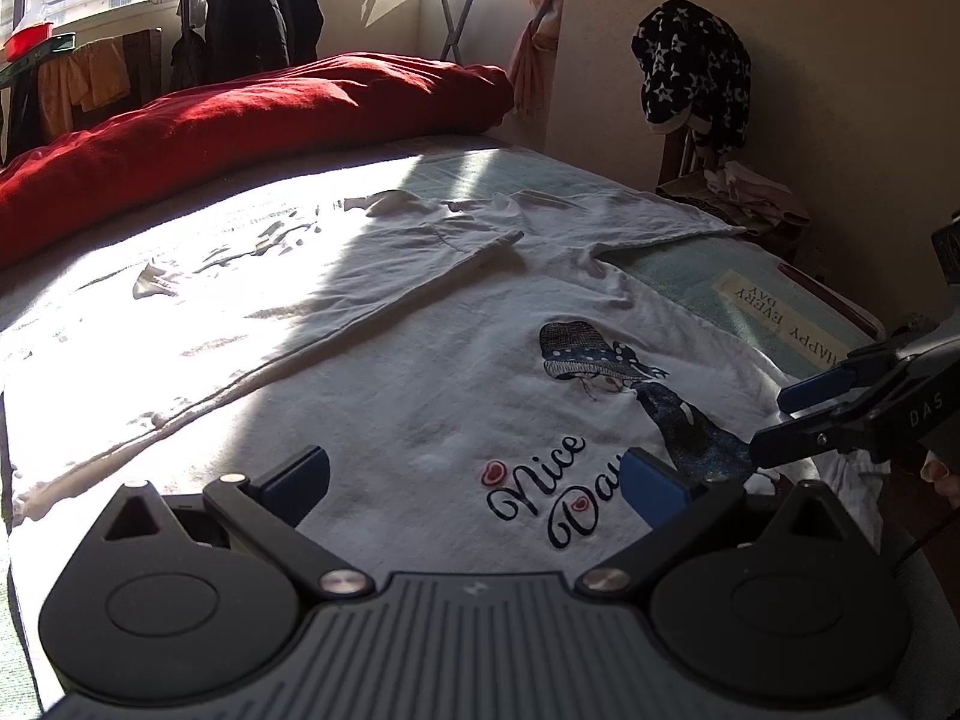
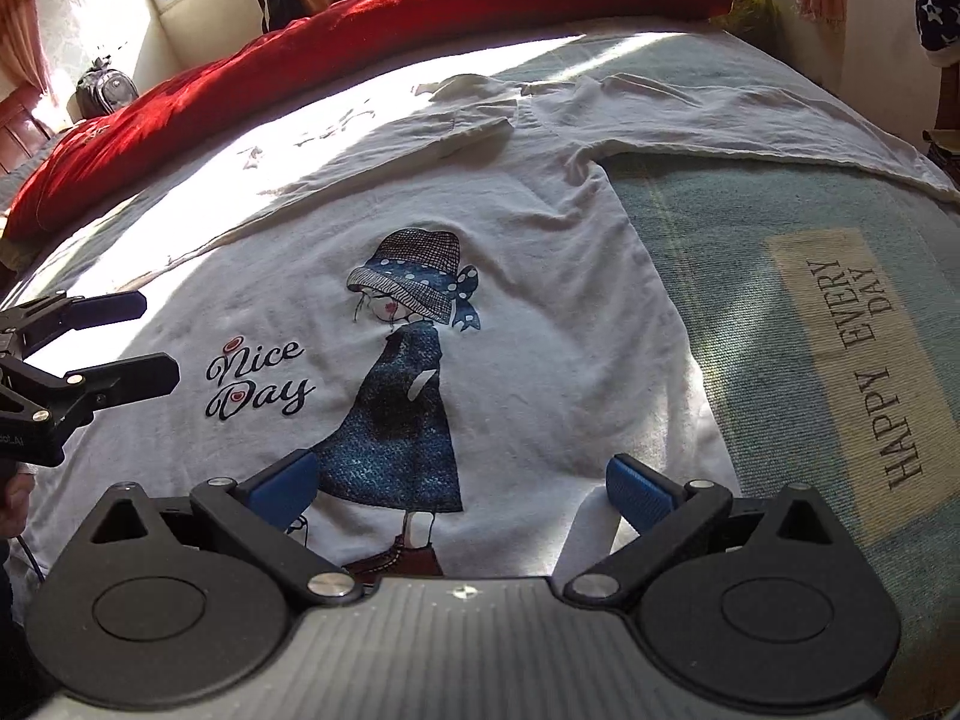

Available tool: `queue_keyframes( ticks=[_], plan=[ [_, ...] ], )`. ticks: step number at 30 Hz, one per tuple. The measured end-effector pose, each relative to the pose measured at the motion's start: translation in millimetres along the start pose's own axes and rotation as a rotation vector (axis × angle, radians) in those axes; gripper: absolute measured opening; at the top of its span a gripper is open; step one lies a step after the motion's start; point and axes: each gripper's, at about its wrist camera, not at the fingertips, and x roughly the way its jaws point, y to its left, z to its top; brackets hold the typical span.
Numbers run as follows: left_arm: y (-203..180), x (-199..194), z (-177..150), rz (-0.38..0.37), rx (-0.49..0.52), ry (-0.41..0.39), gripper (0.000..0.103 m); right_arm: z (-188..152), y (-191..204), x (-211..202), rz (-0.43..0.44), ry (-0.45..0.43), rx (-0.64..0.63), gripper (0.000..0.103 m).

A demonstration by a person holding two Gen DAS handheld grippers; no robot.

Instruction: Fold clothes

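White T-shirt (image 2: 540, 324) spread flat, print side up, on bed (image 2: 750, 252); far side already folded over body, one sleeve (image 2: 750, 114) stretched toward wall. Left gripper (image 1: 474, 480) low over hem by "Nice Day" lettering, jaws wide apart, holding nothing. Right gripper (image 2: 462, 489) above hem by girl print's boots, jaws spread, nothing between them. Red duvet (image 1: 240, 120) heaped along bed's far edge. Dark jackets (image 1: 258, 18) hanging by window.
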Motion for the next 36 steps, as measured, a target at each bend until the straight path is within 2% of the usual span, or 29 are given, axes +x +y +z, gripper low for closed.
queue_keyframes(
  ticks=[3,8,15,21,27,30,36],
  plan=[
    [-1.4,2.0,0.4,-0.004,0.000,-0.004,0.102,15.6,-22.0,-12.9,0.060,-0.059,0.079,0.103],
    [-3.0,4.4,0.3,-0.009,0.009,-0.011,0.102,50.8,-81.5,-27.9,0.137,-0.176,0.256,0.103],
    [3.7,16.1,-1.6,0.009,-0.010,0.008,0.102,87.1,-178.4,-17.0,0.233,-0.261,0.482,0.103],
    [10.0,31.4,-6.0,0.026,-0.024,0.040,0.102,106.3,-253.7,2.2,0.212,-0.374,0.701,0.103],
    [13.2,34.2,-6.4,0.018,-0.041,0.035,0.102,116.2,-305.9,42.5,0.198,-0.413,0.873,0.103],
    [13.5,35.2,-6.0,0.020,-0.044,0.030,0.102,123.0,-318.4,55.0,0.211,-0.432,0.901,0.103],
    [13.3,38.4,-6.4,0.025,-0.040,0.027,0.102,133.8,-322.5,67.4,0.191,-0.468,0.869,0.103]
  ],
)
